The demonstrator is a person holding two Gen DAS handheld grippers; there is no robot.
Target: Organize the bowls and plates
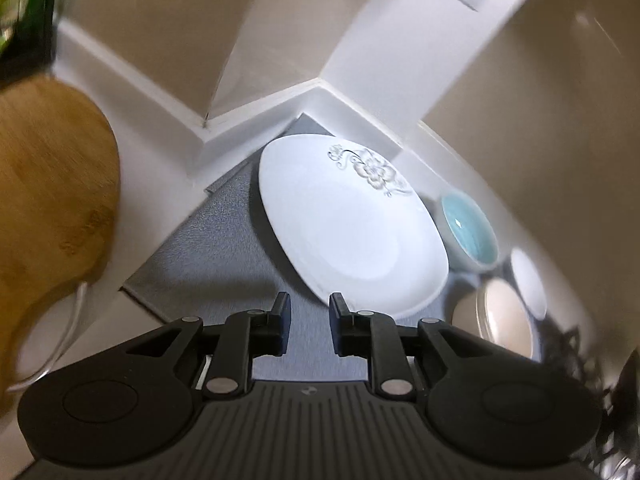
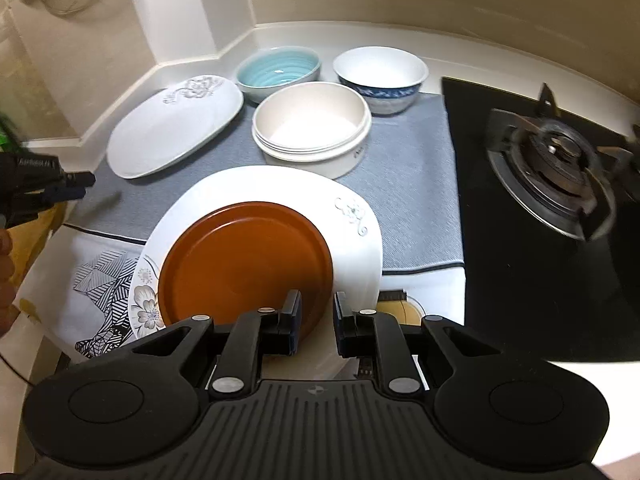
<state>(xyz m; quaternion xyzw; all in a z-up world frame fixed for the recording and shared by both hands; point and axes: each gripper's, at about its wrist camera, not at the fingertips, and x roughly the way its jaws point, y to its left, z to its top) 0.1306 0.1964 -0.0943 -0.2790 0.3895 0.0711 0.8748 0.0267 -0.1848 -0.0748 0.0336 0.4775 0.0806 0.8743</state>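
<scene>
Holding nothing, the left gripper [image 1: 308, 322] hangs over the grey mat [image 1: 224, 240], jaws slightly parted, near the oval plate [image 1: 352, 232]. The right gripper [image 2: 317, 322], jaws also narrowly parted, stands at the brown plate [image 2: 244, 264]; contact cannot be determined.

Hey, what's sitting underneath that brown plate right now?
The brown plate lies on a large white plate with a grey swirl, and a flowered plate rim peeks out at its left. Anything else beneath it is covered, so the stack's depth cannot be told.
</scene>
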